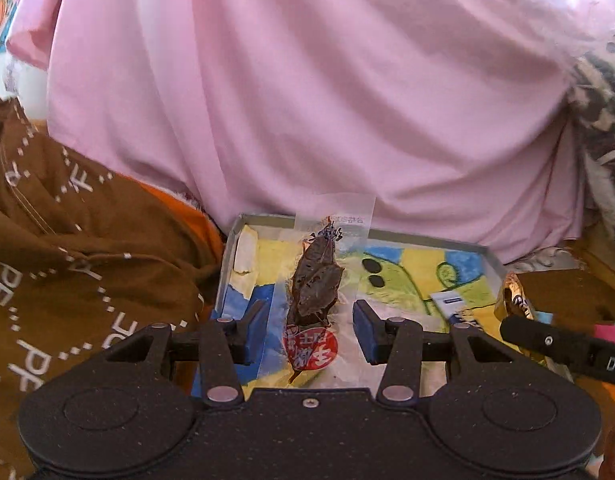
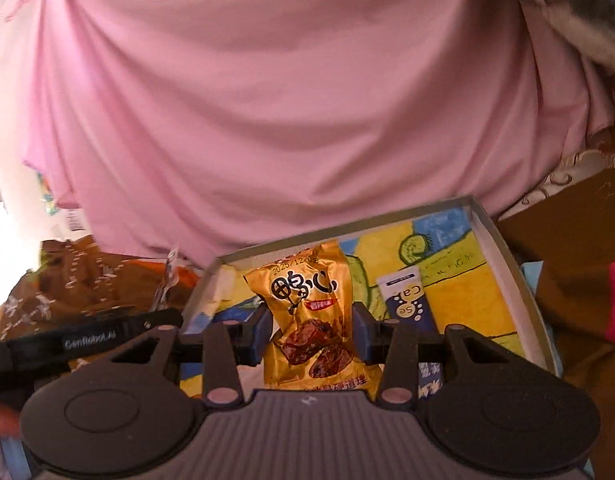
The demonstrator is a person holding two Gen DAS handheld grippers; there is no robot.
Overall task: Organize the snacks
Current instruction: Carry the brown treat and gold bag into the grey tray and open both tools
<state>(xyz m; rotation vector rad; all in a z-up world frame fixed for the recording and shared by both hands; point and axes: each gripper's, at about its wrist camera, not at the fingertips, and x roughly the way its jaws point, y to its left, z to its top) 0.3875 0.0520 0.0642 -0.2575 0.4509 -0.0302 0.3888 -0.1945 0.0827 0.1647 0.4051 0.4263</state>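
A clear packet of dark dried meat [image 1: 315, 284] with a red label stands upright between my left gripper's [image 1: 309, 328] blue pads, which press its plastic edges. It hangs over the left part of a shallow grey tray [image 1: 427, 238] lined with a colourful drawing. From the right wrist the same clear packet [image 2: 169, 276] shows edge-on beside the tray's left corner. My right gripper [image 2: 309, 332] is shut on a gold snack packet [image 2: 307, 304] over the tray [image 2: 347, 226]. That gold packet [image 1: 511, 296] also shows at the tray's right side. A small blue-and-white sachet [image 2: 407, 300] lies in the tray.
A large pink cloth [image 1: 307, 100] fills the space behind the tray. Brown fabric with white lettering [image 1: 67, 260] lies to the left, with orange under it. Grey patterned fabric [image 1: 603, 120] and a brown surface [image 2: 579, 260] are on the right.
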